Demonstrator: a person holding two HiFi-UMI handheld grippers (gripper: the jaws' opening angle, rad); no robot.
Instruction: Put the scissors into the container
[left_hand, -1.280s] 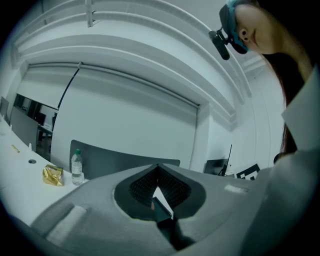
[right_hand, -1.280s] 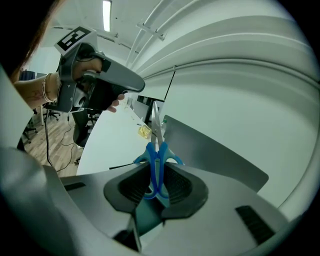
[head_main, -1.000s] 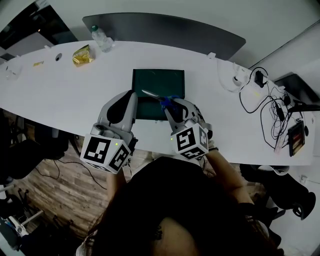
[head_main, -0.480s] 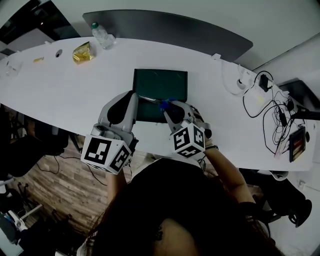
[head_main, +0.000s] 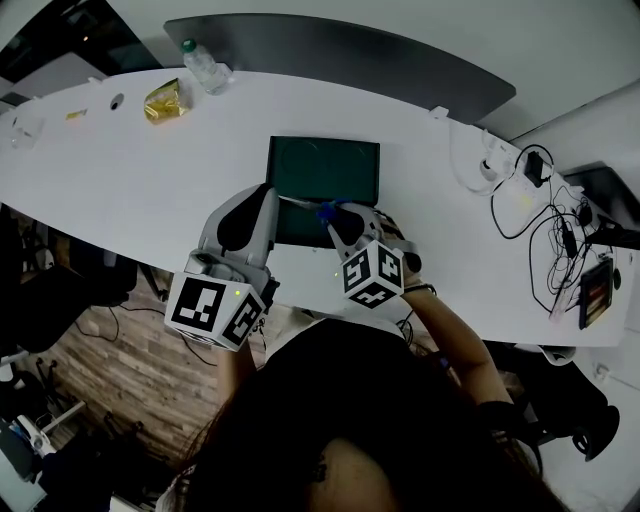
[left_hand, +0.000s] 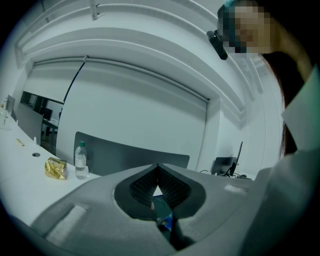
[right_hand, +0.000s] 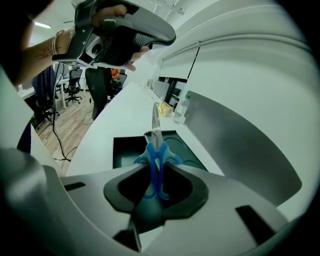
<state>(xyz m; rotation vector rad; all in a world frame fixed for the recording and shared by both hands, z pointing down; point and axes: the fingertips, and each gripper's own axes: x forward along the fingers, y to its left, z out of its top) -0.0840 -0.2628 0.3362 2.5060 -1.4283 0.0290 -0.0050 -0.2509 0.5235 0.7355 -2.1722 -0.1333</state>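
A pair of scissors (head_main: 318, 209) with blue handles is clamped in my right gripper (head_main: 340, 222). In the right gripper view the handles (right_hand: 156, 167) sit between the jaws, which are shut on them, and the steel blade points away from me. The scissors hang over the near half of the dark green container (head_main: 325, 170), a shallow rectangular tray (right_hand: 127, 150) on the white table (head_main: 130, 170). My left gripper (head_main: 252, 215) hovers just left of the scissors at the tray's near left corner. Its jaws (left_hand: 158, 167) meet at the tips, with nothing held.
A water bottle (head_main: 205, 70) and a yellow snack packet (head_main: 164, 105) lie at the table's far left. Cables and chargers (head_main: 530, 190) crowd the right end. A dark chair back (head_main: 330, 50) stands behind the table. The table's near edge runs just under both grippers.
Both grippers stay almost where they were, the right still gripping the scissors over the tray. Only the head view has drifted slightly.
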